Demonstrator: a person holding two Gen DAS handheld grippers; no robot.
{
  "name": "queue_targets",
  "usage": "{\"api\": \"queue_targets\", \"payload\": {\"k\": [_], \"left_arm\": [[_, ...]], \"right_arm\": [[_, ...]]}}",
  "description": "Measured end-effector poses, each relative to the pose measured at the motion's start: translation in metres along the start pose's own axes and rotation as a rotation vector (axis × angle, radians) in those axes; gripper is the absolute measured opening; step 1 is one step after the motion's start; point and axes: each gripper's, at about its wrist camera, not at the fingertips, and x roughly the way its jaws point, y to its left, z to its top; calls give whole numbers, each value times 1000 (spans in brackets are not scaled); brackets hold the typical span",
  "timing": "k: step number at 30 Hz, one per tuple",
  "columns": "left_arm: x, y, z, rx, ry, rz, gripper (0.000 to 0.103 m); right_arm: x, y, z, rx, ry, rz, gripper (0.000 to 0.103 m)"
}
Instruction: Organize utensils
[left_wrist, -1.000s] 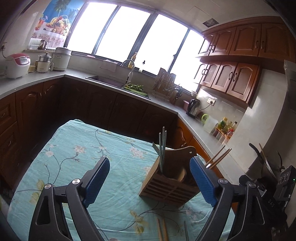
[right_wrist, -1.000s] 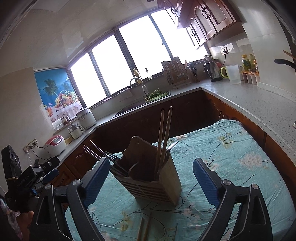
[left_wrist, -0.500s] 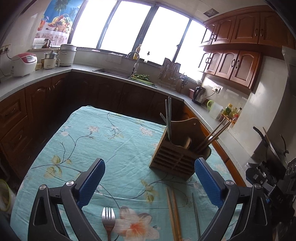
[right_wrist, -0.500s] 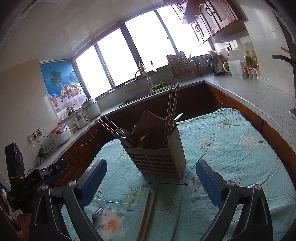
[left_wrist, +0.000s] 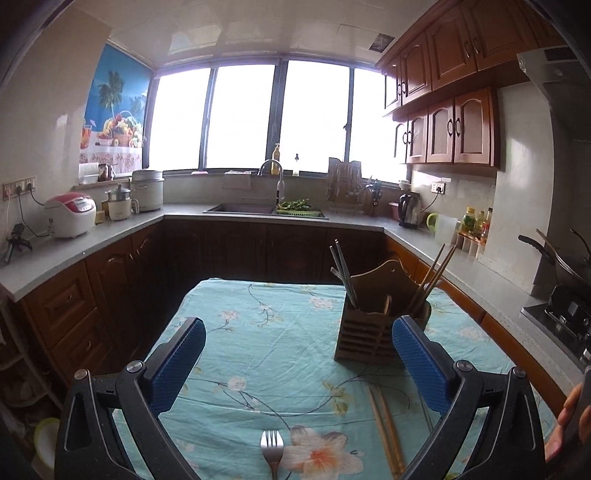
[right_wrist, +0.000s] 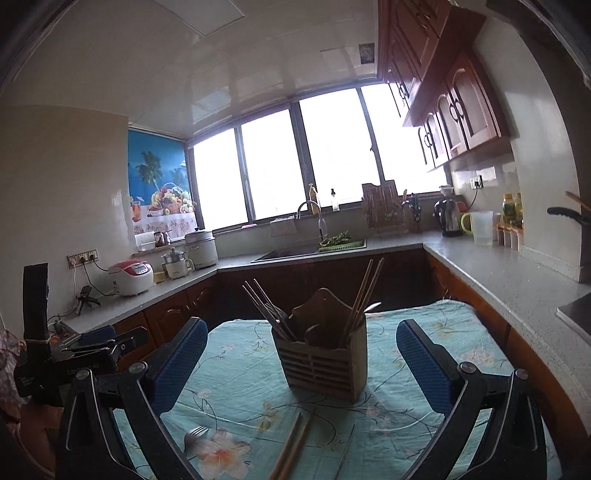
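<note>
A wooden slatted utensil holder (left_wrist: 365, 338) (right_wrist: 321, 360) stands on the teal floral tablecloth (left_wrist: 266, 332) (right_wrist: 424, 325), with metal and wooden chopsticks standing in it. A metal fork (left_wrist: 272, 452) (right_wrist: 194, 435), a pair of wooden chopsticks (left_wrist: 386, 430) (right_wrist: 293, 445) and a thin metal chopstick (right_wrist: 347, 450) lie on the cloth in front of the holder. My left gripper (left_wrist: 297, 365) is open and empty, held above the fork. My right gripper (right_wrist: 301, 365) is open and empty, facing the holder.
Grey countertops (left_wrist: 443, 254) with dark wood cabinets ring the table. A rice cooker (left_wrist: 72, 216), pots, a sink (left_wrist: 240, 209), a kettle (left_wrist: 408, 212) and bottles stand on them. A stove and pan (left_wrist: 565, 266) are at the right.
Both grippers have pulled back from the holder and levelled out. The fork and loose chopsticks on the cloth have come into view. Both stay open.
</note>
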Motion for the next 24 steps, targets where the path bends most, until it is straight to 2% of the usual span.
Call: {"api": "queue_targets", "payload": {"k": [3,6,8,12,18,24], "left_arm": [[-18,-7,-12,18,-13,8,102],[-31,-8,-32,12,-8,-25,102],[-31,-8,-50,1,11,-27,102],[-31,-5,-71,-8,110,4,102],[-39,-5,-81,14,136,36,102],[-42,-10,-85,25,129,50,102]], "right_arm": [[-11,8,-3,-17,-15,-1,103],[-15,12,-17,-25,0,-17,103],[-17,12,-30,-23,24,-37,103],[-19,7,-54,16,68,-54,103],[-28,9,-81,2,113,-75,103],[-38,12,-96,-1,148,-68,103]]}}
